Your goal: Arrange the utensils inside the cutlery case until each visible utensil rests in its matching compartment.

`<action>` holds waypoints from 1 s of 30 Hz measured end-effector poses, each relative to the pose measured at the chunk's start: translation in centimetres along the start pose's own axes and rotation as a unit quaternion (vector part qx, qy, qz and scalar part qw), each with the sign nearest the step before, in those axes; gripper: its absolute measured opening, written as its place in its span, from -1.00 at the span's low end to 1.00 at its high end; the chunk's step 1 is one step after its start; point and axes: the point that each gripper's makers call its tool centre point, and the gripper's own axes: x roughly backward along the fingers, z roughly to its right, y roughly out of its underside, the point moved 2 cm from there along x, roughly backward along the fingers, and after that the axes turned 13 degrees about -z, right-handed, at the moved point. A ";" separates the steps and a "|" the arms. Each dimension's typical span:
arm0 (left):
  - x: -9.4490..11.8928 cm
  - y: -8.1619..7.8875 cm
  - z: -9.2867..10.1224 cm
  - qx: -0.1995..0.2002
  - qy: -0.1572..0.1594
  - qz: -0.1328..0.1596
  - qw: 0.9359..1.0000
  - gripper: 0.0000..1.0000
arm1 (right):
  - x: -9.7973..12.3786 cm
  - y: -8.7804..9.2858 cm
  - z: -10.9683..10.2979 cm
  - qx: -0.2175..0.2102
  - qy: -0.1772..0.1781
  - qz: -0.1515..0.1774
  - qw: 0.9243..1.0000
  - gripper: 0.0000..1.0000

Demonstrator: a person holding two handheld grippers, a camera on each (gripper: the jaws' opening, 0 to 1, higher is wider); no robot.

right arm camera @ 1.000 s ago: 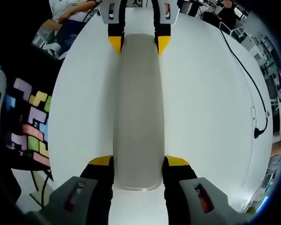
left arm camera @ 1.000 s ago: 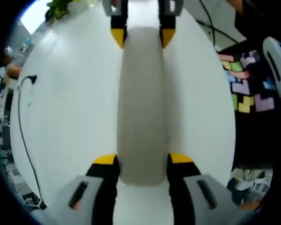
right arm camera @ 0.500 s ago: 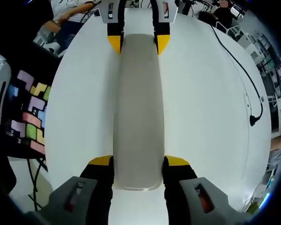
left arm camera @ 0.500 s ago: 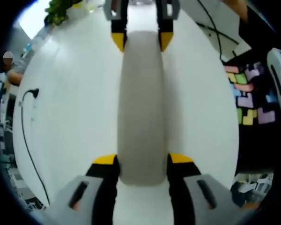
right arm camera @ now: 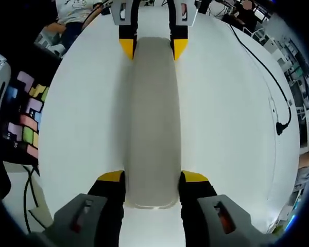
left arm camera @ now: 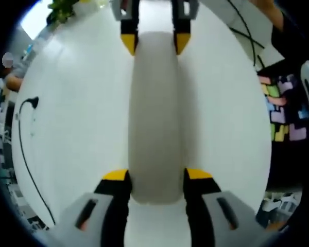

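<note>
A long, pale grey cutlery case (left arm camera: pixel 155 113) with rounded ends hangs lengthwise between both grippers above a white table (left arm camera: pixel 77 118); its lid side is plain and no utensils show. My left gripper (left arm camera: pixel 157 176) is shut on the near end, yellow-tipped jaws pressed against both sides. At the far end the right gripper (left arm camera: pixel 154 43) clamps the case the same way. In the right gripper view the case (right arm camera: pixel 152 118) runs up from my right gripper (right arm camera: pixel 152 178) to the left gripper (right arm camera: pixel 152 49) at the top.
A black cable (left arm camera: pixel 21 149) with a plug lies on the table; it also appears as a cable (right arm camera: pixel 275 98) near the table's edge. A mat of coloured tiles (left arm camera: pixel 280 110) lies on the floor beyond the edge. Seated people (right arm camera: pixel 72 13) are behind the table.
Both views have drifted a little, with the coloured mat sliding toward the edge of each view. The case stays clamped between the two grippers as before.
</note>
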 end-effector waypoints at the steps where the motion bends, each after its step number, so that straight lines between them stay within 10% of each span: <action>1: -0.1 0.1 0.1 0.000 0.003 -0.002 1.000 -0.14 | -0.1 -0.1 0.0 0.000 -0.003 0.000 1.000 -0.16; 22: -0.5 0.1 0.9 -0.006 0.004 -0.056 0.998 -0.11 | -0.4 -0.4 -0.1 -0.006 -0.007 -0.011 1.000 -0.13; 30: -0.3 0.4 0.9 -0.001 0.006 -0.039 0.999 -0.11 | -0.2 -0.1 -0.1 -0.027 -0.013 0.039 0.999 -0.11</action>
